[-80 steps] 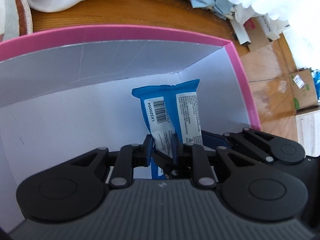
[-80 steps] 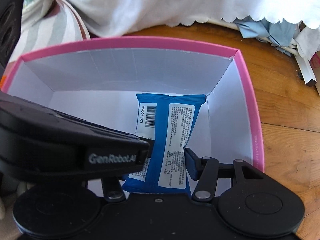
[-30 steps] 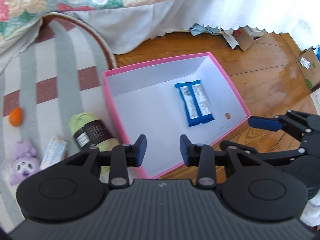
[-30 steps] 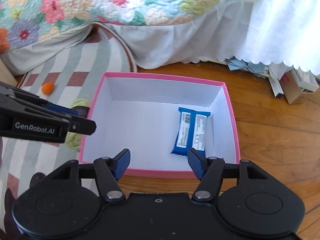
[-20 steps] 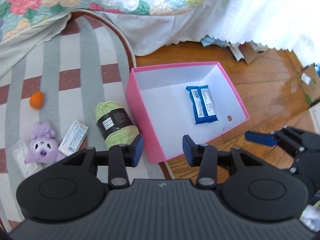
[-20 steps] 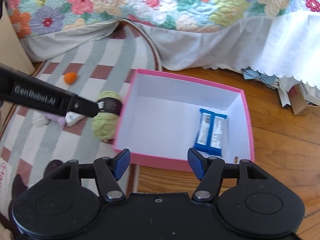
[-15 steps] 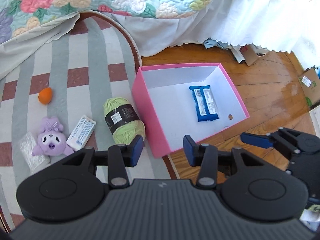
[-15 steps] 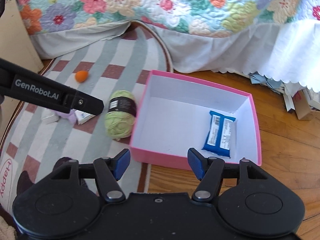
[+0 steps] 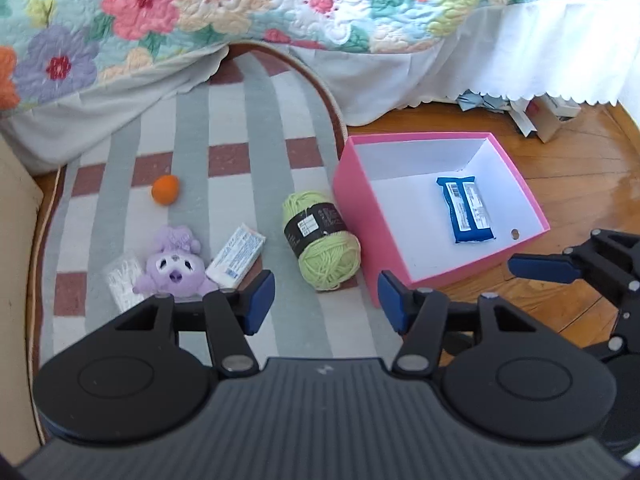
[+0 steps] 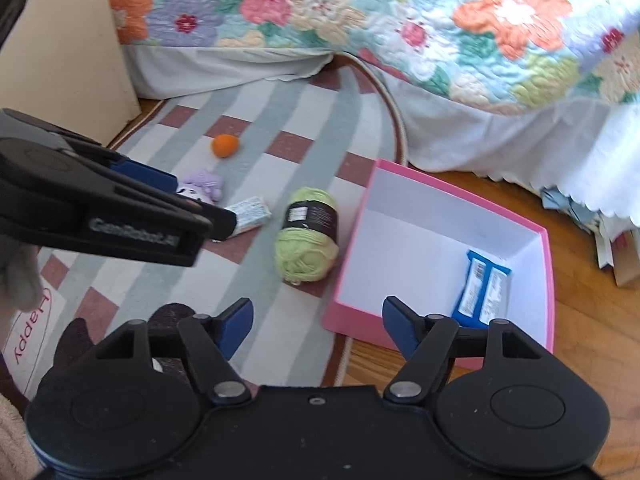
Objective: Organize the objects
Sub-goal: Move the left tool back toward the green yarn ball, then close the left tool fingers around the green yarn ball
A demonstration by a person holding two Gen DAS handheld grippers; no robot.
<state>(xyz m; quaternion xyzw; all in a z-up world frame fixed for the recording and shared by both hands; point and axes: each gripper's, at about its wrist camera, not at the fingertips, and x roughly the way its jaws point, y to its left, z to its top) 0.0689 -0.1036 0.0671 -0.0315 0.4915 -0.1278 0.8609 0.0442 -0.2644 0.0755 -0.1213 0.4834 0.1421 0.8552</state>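
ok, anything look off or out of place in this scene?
Nothing damaged or spilled. Only the blue packet is in the pink box; the green yarn, purple plush, white packet and orange ball lie loose on the rug.

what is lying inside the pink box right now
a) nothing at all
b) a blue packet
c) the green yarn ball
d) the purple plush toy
b: the blue packet lies on the white floor of the pink box, while the green yarn ball and the purple plush toy sit outside it on the striped rug.
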